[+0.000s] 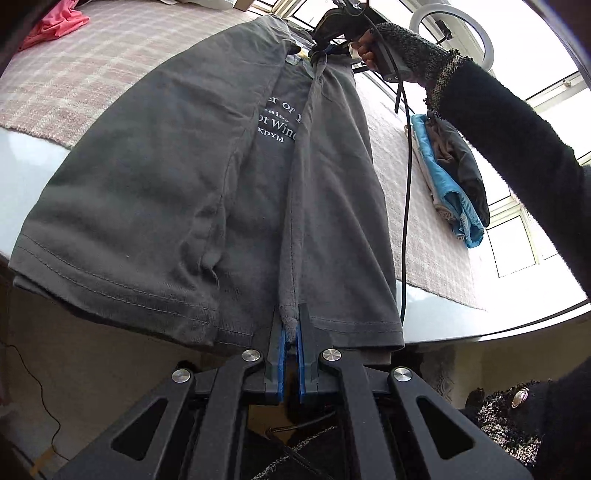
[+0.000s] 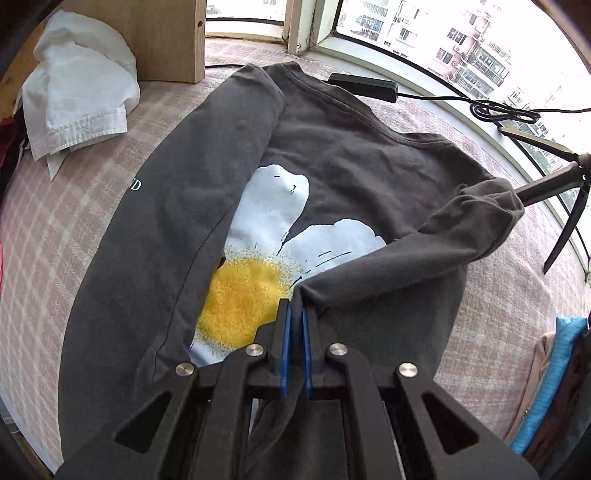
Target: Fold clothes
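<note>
A dark grey T-shirt point(image 1: 155, 177) with white lettering lies on the checked pink cover; in the right wrist view point(image 2: 351, 155) it shows a white and yellow daisy print. Its left side is folded inward. My left gripper point(image 1: 291, 325) is shut on the hem edge of the shirt's right side. My right gripper point(image 2: 295, 314) is shut on the same edge nearer the sleeve, holding it raised above the print. The right gripper point(image 1: 325, 51) also shows at the far end of the stretched edge in the left wrist view.
A stack of folded clothes point(image 1: 450, 177), blue and grey, lies right of the shirt. A pink garment point(image 1: 55, 22) lies at the far left. A white crumpled shirt point(image 2: 77, 88) sits by a wooden panel point(image 2: 166, 37). A tripod leg point(image 2: 561, 221) and cables point(image 2: 506, 110) stand by the window.
</note>
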Tool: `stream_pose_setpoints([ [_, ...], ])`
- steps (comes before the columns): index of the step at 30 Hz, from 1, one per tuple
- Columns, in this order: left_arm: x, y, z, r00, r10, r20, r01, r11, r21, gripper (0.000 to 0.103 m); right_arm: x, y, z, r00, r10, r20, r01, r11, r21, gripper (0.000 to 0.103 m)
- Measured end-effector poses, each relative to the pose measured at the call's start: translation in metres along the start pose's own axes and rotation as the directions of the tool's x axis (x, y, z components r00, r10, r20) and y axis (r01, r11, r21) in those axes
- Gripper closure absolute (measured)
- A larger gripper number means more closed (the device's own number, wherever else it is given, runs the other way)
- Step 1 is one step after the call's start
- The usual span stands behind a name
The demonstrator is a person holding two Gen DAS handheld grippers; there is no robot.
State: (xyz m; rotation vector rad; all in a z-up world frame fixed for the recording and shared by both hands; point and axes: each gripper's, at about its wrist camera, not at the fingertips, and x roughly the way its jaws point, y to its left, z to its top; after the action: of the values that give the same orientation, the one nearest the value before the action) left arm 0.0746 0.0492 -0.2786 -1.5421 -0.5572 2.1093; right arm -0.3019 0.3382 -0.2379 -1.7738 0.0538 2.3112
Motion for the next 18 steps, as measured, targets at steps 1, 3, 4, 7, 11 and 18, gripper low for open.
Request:
stream_pose_setpoints([
  [1,0.000,0.000,0.000,1.000,0.000,-0.001,0.000,1.000,0.004,0.099,0.002,0.002,0.000,1.000,-0.005,-0.002,0.005,1.000,-0.008,0.095],
  [3,0.001,-0.001,0.000,1.000,0.001,-0.004,-0.001,1.000,0.012,0.099,-0.012,-0.002,0.000,0.999,0.051,0.017,-0.051,0.999,-0.008,0.089],
  [4,0.001,-0.001,-0.001,1.000,0.000,-0.007,0.000,1.000,0.013,0.099,-0.019,-0.005,0.000,0.997,0.079,0.026,-0.079,0.997,-0.008,0.084],
  [7,0.003,-0.002,0.000,1.000,0.002,-0.020,-0.002,1.000,0.024,0.099,-0.040,-0.011,-0.001,0.985,0.163,0.054,-0.162,0.987,-0.010,0.076],
  [11,0.003,-0.002,0.000,0.999,-0.005,-0.035,0.006,0.999,0.037,0.099,-0.079,-0.027,-0.003,0.960,0.249,0.128,-0.250,0.968,-0.002,0.074],
  [18,0.005,0.002,0.000,0.999,-0.019,-0.044,0.021,0.999,0.042,0.099,-0.112,-0.100,-0.038,0.969,0.175,0.175,-0.198,0.972,0.125,0.073],
])
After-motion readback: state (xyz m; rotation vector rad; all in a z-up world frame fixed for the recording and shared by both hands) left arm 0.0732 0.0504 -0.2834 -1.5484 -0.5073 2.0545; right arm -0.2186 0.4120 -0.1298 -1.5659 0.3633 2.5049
